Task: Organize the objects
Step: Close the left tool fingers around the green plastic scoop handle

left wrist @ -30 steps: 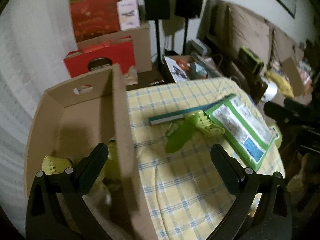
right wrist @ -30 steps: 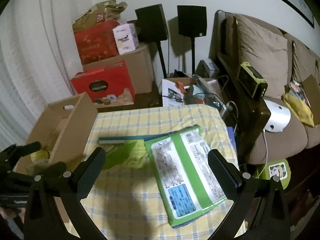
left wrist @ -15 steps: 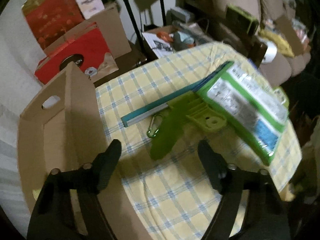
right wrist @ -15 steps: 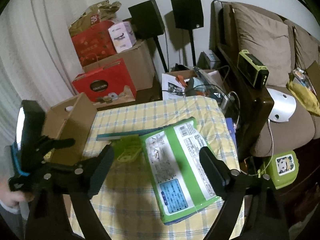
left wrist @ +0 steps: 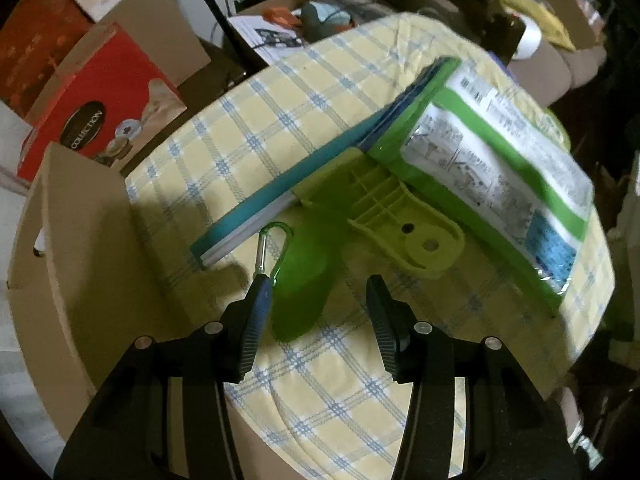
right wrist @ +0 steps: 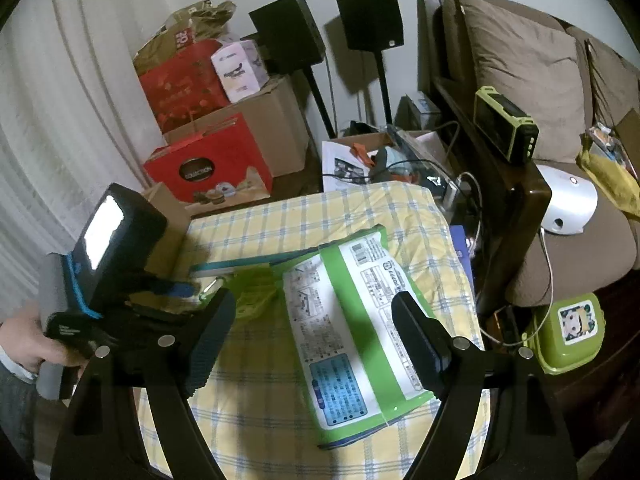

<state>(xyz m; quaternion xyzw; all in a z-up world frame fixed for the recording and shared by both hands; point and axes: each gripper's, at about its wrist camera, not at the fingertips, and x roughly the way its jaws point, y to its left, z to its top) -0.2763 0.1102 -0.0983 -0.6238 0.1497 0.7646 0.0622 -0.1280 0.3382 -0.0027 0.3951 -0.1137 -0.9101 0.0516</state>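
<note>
Below, glossy translucent green scoop (left wrist: pixel 304 276) between closing left gripper (left wrist: pixel 318 300) ribbed fingers (left wrist: pixel 256 316), untouched, right gripper (right wrist: pixel 312 320) spread wide

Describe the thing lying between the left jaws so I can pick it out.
On the yellow checked tablecloth, beside the cardboard box, lies a teal book. Just below it is the translucent green scoop, the only see-through item, with a carabiner beside it.

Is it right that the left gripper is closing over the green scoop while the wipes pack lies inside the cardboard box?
Not quite. The pack lies on the checked cloth, outside the box, as the left wrist view shows. The left gripper has indeed been closing around the scoop.
</note>
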